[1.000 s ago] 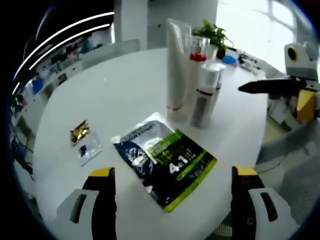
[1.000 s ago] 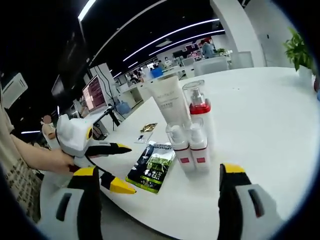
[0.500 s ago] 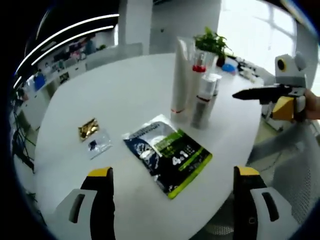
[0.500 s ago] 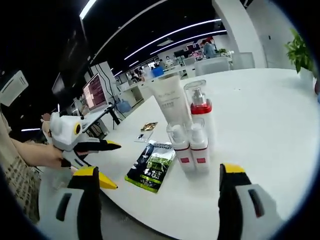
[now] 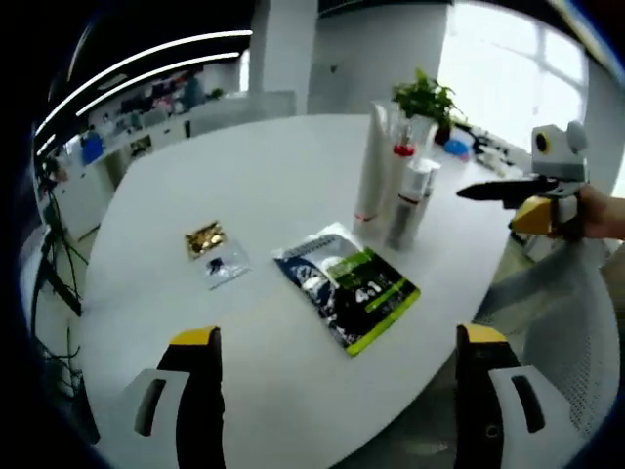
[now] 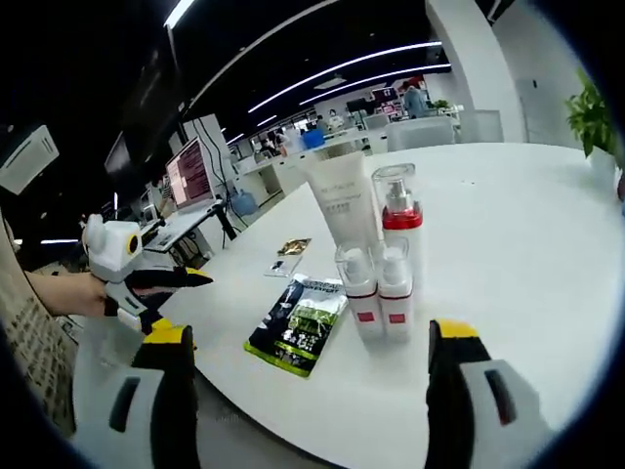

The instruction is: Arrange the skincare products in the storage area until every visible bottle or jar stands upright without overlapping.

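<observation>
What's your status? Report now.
Both grippers open, empty, off the table edge. Four skincare containers upright, clustered mid-table. Green sachet flat beside them; two small packets farther off.

On the round table (image 5: 254,176), four containers are standing upright in a tight cluster: a tall tube (image 6: 337,200) and a pump bottle (image 6: 399,220) are standing side by side at the back, and two small bottles (image 6: 374,290) are standing just in front of them, apparently touching each other. In the right gripper view, a flat pouch (image 6: 299,323) is lying on the tabletop to the left of the small bottles, near the table's edge. Beyond the pouch, two small sachets (image 5: 215,252) are lying close together, well apart from the cluster. A potted plant (image 5: 427,100) is sitting at the table's far side, behind the containers in the left gripper view.
</observation>
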